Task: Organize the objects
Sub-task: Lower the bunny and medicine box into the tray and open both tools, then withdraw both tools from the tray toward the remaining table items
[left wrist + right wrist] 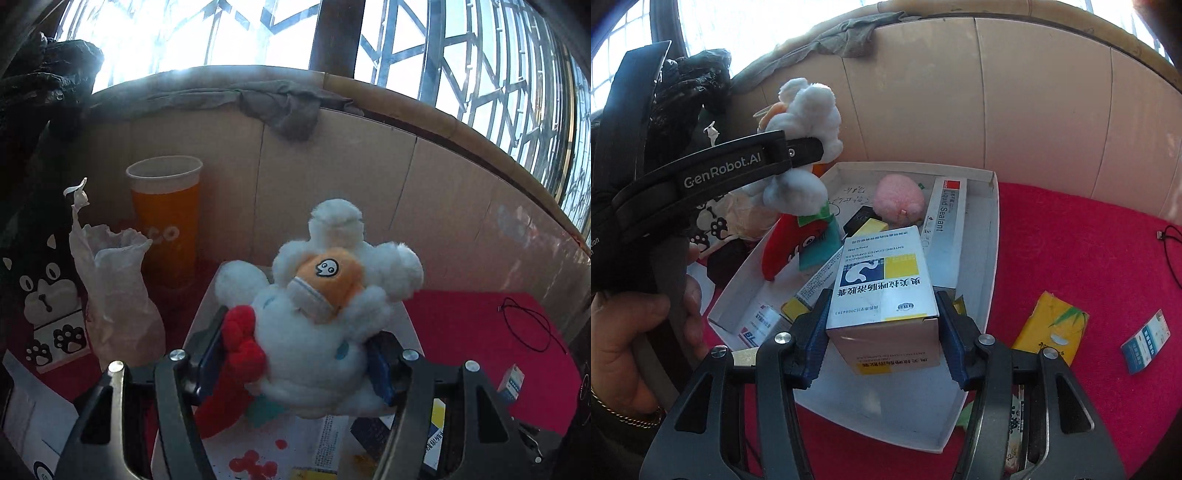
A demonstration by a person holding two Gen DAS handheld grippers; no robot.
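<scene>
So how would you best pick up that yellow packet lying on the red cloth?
Grip the yellow packet across its two long edges, near the middle, coming straight down from above. It lies flat on the red cloth with bare cloth on both long sides, so the fingers probably have room. Its flat face offers nothing to pinch.

Orange cup (pixel 165 218), gray cloth (pixel 280 107).

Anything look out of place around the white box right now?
Yes: a yellow tissue pack and small blue-white carton lie loose on the red cloth, outside the white cardboard box.
</scene>
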